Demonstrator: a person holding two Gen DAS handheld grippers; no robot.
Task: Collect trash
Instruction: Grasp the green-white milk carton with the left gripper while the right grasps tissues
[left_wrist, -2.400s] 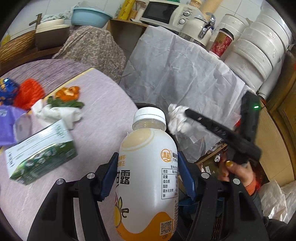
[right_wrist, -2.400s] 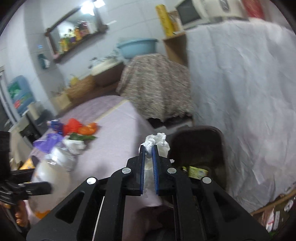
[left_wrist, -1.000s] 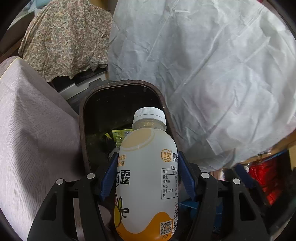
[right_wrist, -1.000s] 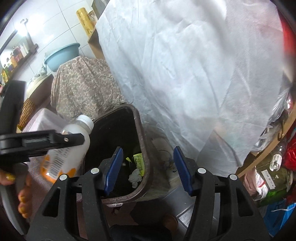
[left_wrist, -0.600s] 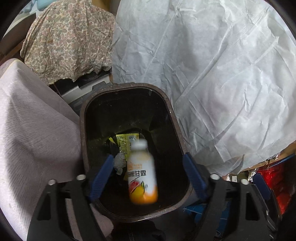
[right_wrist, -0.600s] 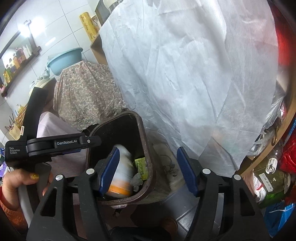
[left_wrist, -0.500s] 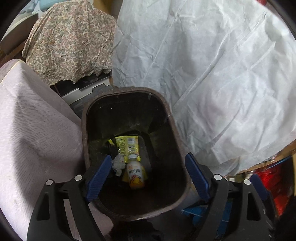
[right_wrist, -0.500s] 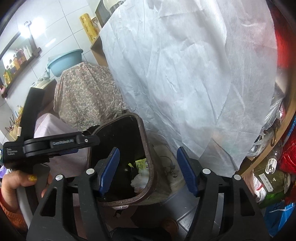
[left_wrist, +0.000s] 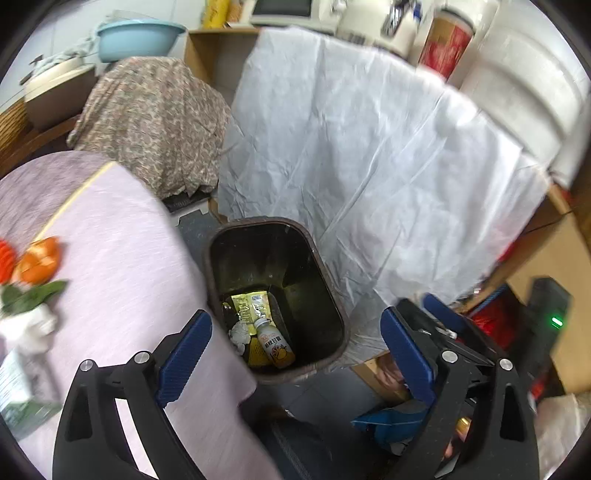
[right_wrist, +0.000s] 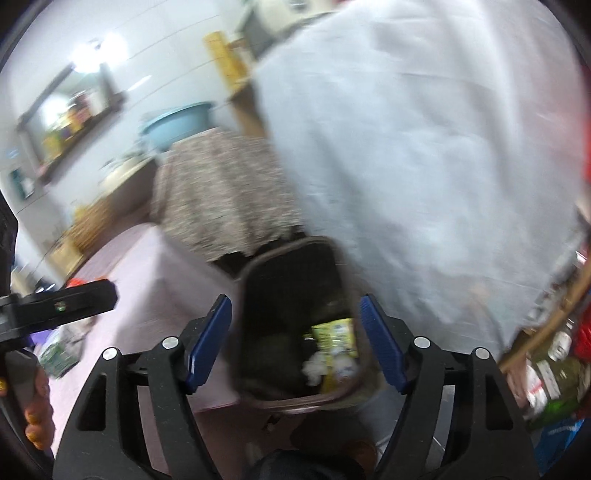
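Note:
A dark brown bin stands on the floor beside the round table. At its bottom lie the drink bottle, a yellow wrapper and a crumpled white tissue. My left gripper hangs above the bin, its jaws opening wide with nothing between them. My right gripper is also above the bin, jaws opening and empty; this view is blurred. Trash remains on the table: orange peel, green leaves, white tissue and a green-and-white carton.
The table wears a lilac cloth. A white sheet drapes the counter behind the bin, a patterned cloth covers furniture at the back. Cluttered shelves lie to the right. A hand holds the left gripper's handle.
The left gripper let go of the bottle, which fell into the bin. Both grippers have opened wider and risen away from the bin, bringing the table and its trash back into view.

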